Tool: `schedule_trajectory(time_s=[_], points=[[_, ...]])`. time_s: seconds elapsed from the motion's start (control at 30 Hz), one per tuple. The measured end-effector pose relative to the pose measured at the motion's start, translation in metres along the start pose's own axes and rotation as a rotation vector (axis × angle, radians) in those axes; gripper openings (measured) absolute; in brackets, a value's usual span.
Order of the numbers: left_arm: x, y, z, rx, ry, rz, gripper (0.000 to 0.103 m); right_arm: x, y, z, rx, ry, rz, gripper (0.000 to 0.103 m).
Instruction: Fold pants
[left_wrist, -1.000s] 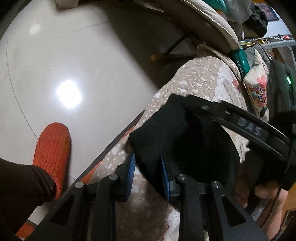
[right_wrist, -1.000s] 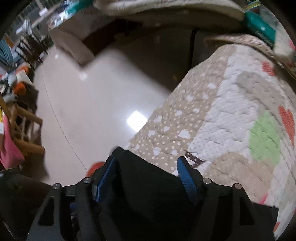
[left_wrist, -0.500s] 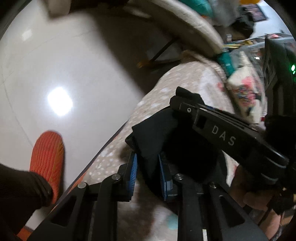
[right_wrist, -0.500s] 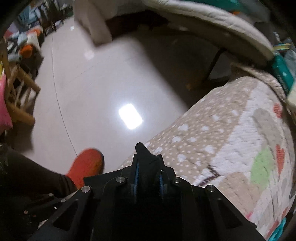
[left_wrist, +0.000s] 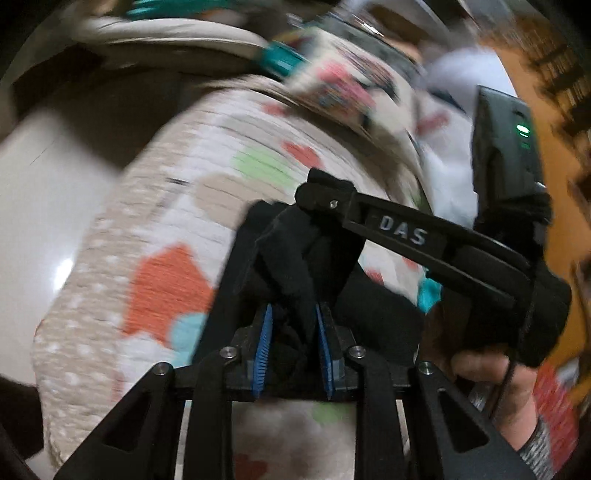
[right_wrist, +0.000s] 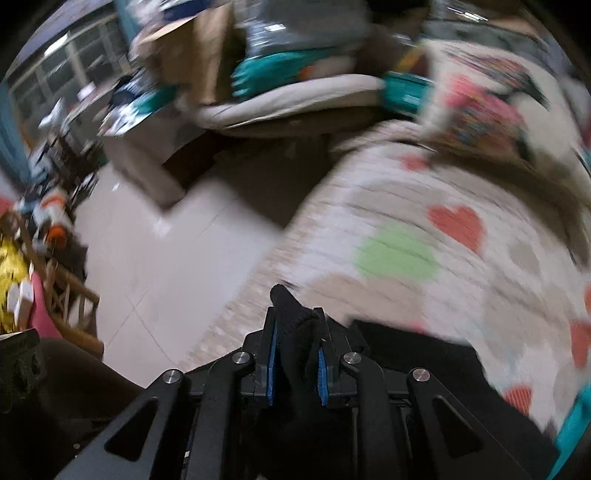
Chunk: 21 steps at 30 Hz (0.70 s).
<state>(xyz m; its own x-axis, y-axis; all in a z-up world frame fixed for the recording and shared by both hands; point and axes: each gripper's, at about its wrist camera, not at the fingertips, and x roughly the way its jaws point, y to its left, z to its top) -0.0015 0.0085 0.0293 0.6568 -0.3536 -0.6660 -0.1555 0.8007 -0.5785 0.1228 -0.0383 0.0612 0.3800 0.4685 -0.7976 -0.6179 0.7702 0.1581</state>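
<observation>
The black pants (left_wrist: 291, 258) are bunched and lifted above a quilted blanket (left_wrist: 166, 206) with coloured hearts. My left gripper (left_wrist: 293, 339) is shut on a fold of the pants. In the left wrist view my right gripper (left_wrist: 325, 199), marked DAS, clamps the same bunch just beyond, held by a hand (left_wrist: 491, 373). In the right wrist view my right gripper (right_wrist: 295, 354) is shut on a pinch of the black pants (right_wrist: 291, 317), whose cloth hangs below it. Both views are blurred.
The blanket (right_wrist: 424, 258) covers a bed with a patterned pillow (right_wrist: 480, 110) at its far end. Shiny tiled floor (right_wrist: 166, 258) lies to the left, with a beige cushion seat (right_wrist: 295, 103), a wooden chair (right_wrist: 66, 295) and clutter beyond.
My right gripper has shut on the pants' edge. Both grippers have lifted the cloth and swung from the bed's edge in over the blanket, close together.
</observation>
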Motion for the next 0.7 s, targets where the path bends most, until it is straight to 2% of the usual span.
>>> schedule_trajectory(time_s=[0.03, 0.1, 0.17, 0.23, 0.27, 0.33, 0.4, 0.47, 0.57, 0.63, 0.7], points=[[0.006, -0.011, -0.005, 0.038, 0.024, -0.003, 0.023, -0.007, -0.015, -0.008, 0.041, -0.001, -0.017, 0.018], [0.014, -0.027, -0.02, 0.096, 0.094, -0.026, 0.032, -0.019, -0.055, -0.027, 0.147, 0.01, -0.072, 0.021], [0.015, -0.032, -0.031, 0.119, 0.134, -0.047, 0.039, -0.032, -0.102, -0.049, 0.264, 0.031, -0.223, 0.028], [0.012, -0.032, -0.038, 0.137, 0.153, -0.06, 0.04, -0.049, -0.13, -0.065, 0.355, 0.03, -0.363, 0.029], [0.009, -0.03, -0.039, 0.139, 0.153, -0.058, 0.04, -0.059, -0.141, -0.071, 0.403, 0.017, -0.403, 0.03], [0.002, -0.017, -0.036, 0.115, 0.136, -0.028, 0.04, -0.083, -0.153, -0.079, 0.492, -0.048, -0.42, 0.03], [-0.001, -0.003, -0.027, 0.066, 0.111, 0.016, 0.04, -0.1, -0.147, -0.078, 0.527, -0.123, -0.368, 0.032], [-0.003, 0.013, -0.018, 0.017, 0.087, 0.073, 0.041, -0.101, -0.131, -0.071, 0.514, -0.158, -0.24, 0.032], [-0.005, 0.031, -0.008, -0.026, 0.056, 0.126, 0.041, -0.07, -0.092, -0.064, 0.46, -0.106, 0.019, 0.032], [0.001, 0.037, -0.002, -0.035, 0.051, 0.148, 0.041, -0.05, -0.076, -0.069, 0.439, -0.056, 0.062, 0.032], [0.007, 0.043, 0.001, -0.043, 0.059, 0.161, 0.041, -0.032, -0.068, -0.078, 0.421, 0.0, 0.028, 0.032]])
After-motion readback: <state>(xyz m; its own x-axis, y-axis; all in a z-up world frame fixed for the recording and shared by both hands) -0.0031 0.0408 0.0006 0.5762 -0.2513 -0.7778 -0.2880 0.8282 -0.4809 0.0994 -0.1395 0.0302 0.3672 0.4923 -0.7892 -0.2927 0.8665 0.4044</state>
